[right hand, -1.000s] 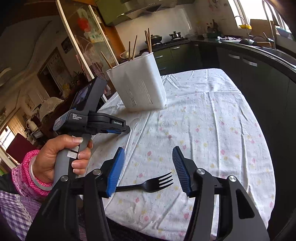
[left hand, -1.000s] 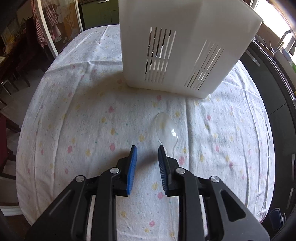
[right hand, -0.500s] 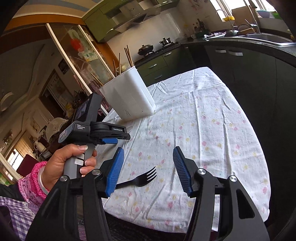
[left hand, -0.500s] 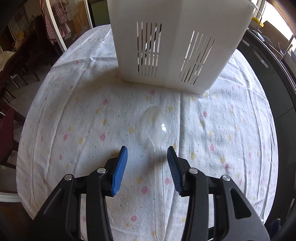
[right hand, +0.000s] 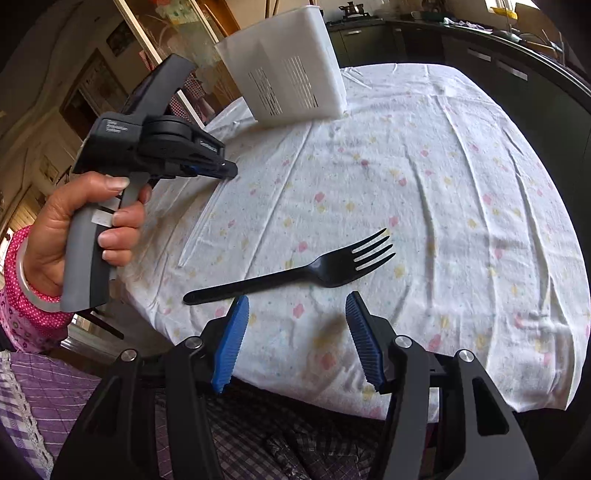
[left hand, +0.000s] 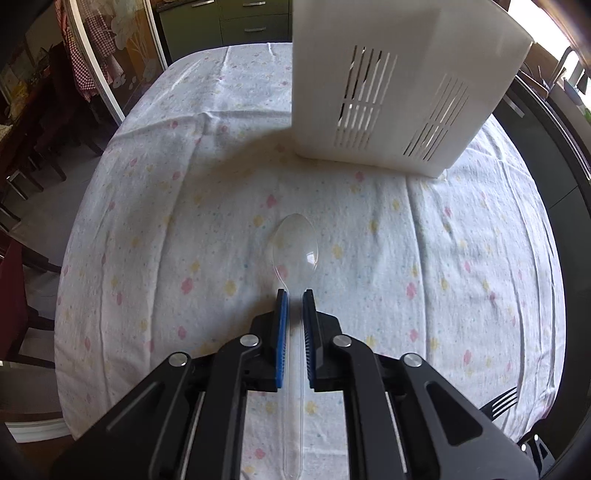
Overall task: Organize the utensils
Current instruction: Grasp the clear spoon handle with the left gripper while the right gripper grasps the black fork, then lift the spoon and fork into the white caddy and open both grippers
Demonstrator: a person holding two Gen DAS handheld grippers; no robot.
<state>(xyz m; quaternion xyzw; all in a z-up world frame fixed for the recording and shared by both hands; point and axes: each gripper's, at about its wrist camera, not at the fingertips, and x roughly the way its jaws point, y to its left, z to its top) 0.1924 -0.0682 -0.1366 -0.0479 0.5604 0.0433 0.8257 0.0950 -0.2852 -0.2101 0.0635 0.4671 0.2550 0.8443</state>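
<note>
**Spoon flanked by the left tongs, lift to come**

The clear spoon [left hand: 295, 247] lies mid-tabletop [left hand: 461, 258], handle between the nearly closed left tongs [left hand: 294, 295]; whether they pinch it, I cannot tell. The caddy [left hand: 388, 92] stands toward the far edge. Next likely: lift, drop it in. The right tongs [right hand: 297, 306], wide open and empty, hover by the fork [right hand: 295, 275] near the front edge.

A table under a floral tablecloth [right hand: 424, 177] stands before dark green cabinets [left hand: 236, 18]; daylight pours across a counter [right hand: 517, 40].
</note>
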